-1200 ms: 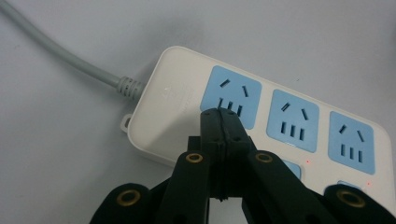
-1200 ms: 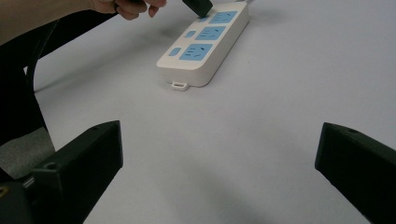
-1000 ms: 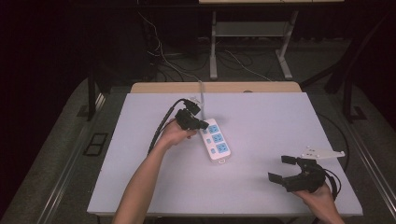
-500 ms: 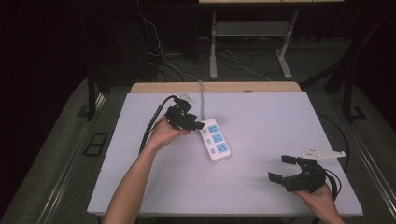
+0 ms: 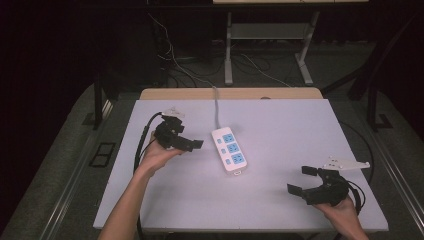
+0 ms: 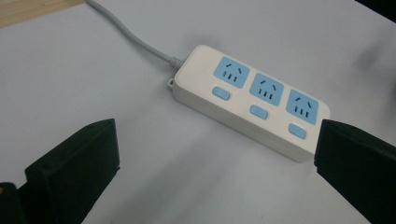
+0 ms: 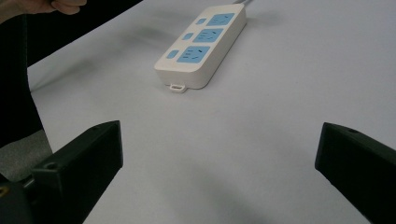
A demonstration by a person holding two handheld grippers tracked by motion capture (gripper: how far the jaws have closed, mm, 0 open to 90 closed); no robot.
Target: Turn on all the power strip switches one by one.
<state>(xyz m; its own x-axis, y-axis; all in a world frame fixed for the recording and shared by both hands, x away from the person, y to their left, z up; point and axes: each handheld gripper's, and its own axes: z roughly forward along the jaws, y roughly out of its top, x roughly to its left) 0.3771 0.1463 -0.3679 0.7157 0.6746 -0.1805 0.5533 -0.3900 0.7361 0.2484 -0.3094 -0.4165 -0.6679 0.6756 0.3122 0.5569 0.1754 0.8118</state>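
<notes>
Power strip [image 5: 229, 150] with three blue sockets lying flat mid-table [image 5: 280, 125], cord running to the far edge, left hand-held gripper [image 5: 182, 139] just beside its left, apart, jaws just opened wide and empty, right hand-held gripper [image 5: 299, 181] well apart at the near right, open, empty.

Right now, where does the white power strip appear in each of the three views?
High view: power strip at table centre.
Left gripper view: upper centre to right, ahead of the jaws.
Right gripper view: top centre.
Shared landmark: its grey cable, leaving the strip's far end.
</notes>
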